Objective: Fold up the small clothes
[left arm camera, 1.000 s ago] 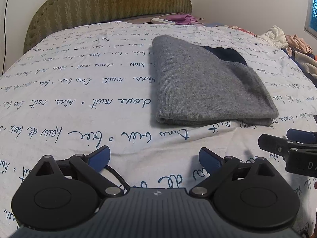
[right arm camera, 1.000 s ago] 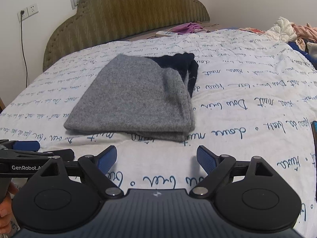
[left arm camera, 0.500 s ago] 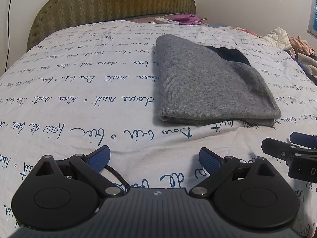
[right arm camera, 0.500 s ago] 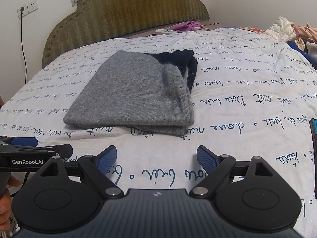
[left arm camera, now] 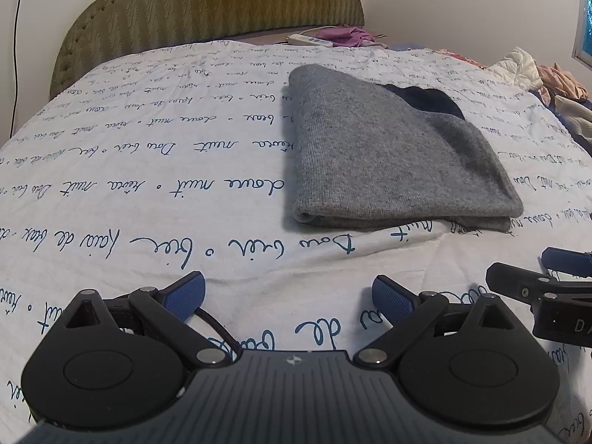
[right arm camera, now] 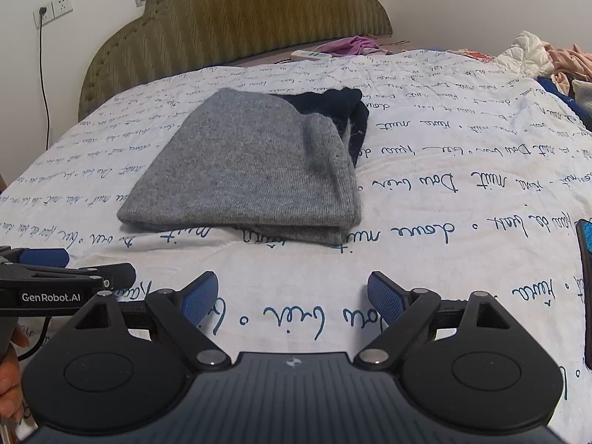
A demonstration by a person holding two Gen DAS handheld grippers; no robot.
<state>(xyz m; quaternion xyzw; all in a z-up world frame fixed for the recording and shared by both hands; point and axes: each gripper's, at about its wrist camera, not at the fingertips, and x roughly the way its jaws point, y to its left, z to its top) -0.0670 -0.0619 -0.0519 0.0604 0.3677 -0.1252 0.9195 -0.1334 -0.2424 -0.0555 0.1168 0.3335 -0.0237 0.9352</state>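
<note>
sweater: grey knit sweater (left arm camera: 388, 155), folded into a flat stack, lying on the bed toward its middle, nearer the right side in the left wrist view. A dark navy part shows at its far right corner.
fold: near edge shows stacked layers, the lower one sticking out a bit on the right.
bed cover: white quilted bed cover (left arm camera: 129, 185) with blue handwritten script, slightly rumpled under the sweater's near edge.
left gripper: left gripper (left arm camera: 288, 294) jaws spread wide, nothing between the blue pads, hovering over bare cover near the foot edge, well short of the sweater.
right gripper: right gripper (right arm camera: 292, 294) jaws also wide apart and empty, over the cover, just short of the sweater's near edge, not touching it.
spacing: the two grippers sit side by side; each shows at the edge of the other's view.
hand: person's fingers (right arm camera: 9, 373) at the lower left edge of the right wrist view.
headboard: olive padded headboard (right arm camera: 259, 11) at the far end.
far edge: purple cloth (right arm camera: 351, 44) and a white power strip (right arm camera: 310, 54) by the headboard.
right side: clothes pile (left arm camera: 547, 77) at the bed's far right corner.
phone: dark phone (right arm camera: 586, 277) at the right edge of the right wrist view.
</note>
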